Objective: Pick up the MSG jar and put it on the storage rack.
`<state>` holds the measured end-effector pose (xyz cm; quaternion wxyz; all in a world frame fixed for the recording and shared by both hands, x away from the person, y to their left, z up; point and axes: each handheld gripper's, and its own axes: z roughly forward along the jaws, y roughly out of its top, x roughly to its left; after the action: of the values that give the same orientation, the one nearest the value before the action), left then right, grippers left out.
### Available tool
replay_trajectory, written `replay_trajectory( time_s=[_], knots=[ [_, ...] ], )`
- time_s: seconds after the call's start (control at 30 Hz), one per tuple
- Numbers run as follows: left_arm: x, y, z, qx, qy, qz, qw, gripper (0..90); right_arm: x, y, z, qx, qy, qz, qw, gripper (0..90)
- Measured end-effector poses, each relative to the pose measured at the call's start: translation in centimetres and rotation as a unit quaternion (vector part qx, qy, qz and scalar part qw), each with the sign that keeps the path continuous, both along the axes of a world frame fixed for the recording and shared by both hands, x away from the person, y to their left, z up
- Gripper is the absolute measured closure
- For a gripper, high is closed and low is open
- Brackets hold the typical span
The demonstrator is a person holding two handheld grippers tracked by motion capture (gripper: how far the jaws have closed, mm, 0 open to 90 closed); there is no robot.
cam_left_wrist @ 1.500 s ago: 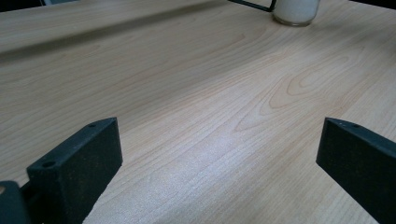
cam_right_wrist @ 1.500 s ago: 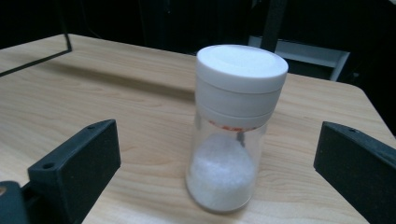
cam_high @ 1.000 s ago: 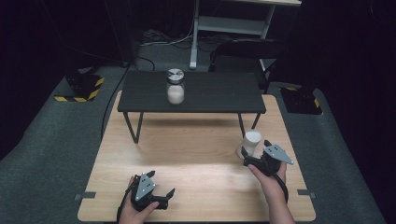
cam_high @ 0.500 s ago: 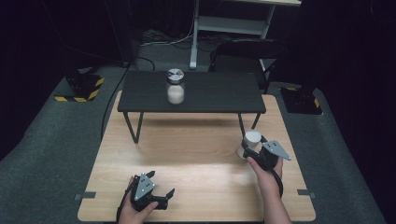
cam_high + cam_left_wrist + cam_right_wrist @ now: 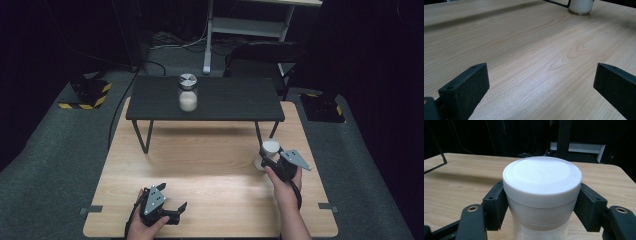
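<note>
A jar with a white lid [image 5: 270,147] stands on the wooden tabletop [image 5: 200,165] at the right. My right gripper [image 5: 267,161] is shut on it; its jaws have just been closing and now press both sides just under the lid [image 5: 541,177]. My left gripper [image 5: 174,197] rests open at the table's front left with nothing between its fingers [image 5: 464,87]. From the left gripper view the same jar [image 5: 580,5] stands far off across bare wood.
A low black table [image 5: 235,100] stands on the far half of the wooden top and carries a glass jar with a metal lid [image 5: 188,92], partly filled with white powder. Grey carpet surrounds the wooden top, with dark equipment behind.
The right gripper's jaws have come together around the white-lidded jar, which stays where it stood. The left gripper has not moved.
</note>
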<state>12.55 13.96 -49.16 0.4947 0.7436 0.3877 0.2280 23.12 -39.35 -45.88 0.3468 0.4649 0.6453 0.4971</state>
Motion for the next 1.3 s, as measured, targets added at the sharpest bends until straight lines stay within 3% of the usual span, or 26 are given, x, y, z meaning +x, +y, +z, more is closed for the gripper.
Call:
replay_trajectory(
  time_s=[0.27,0.83,1.3],
  knots=[
    [0.0,0.0,0.0,0.0,0.0,0.0,1.0,0.3,-0.4,0.2,0.4,-0.004,-0.004,0.006,1.0,34.0],
    [-0.1,0.0,0.0,-0.004,0.002,0.001,1.0,0.3,-3.2,0.3,0.9,0.001,-0.021,0.036,0.9991,34.0],
    [-0.1,-0.1,0.0,0.001,0.0,-0.001,1.0,0.3,-5.9,1.0,2.8,0.01,-0.048,0.063,0.9968,34.0]
  ],
)
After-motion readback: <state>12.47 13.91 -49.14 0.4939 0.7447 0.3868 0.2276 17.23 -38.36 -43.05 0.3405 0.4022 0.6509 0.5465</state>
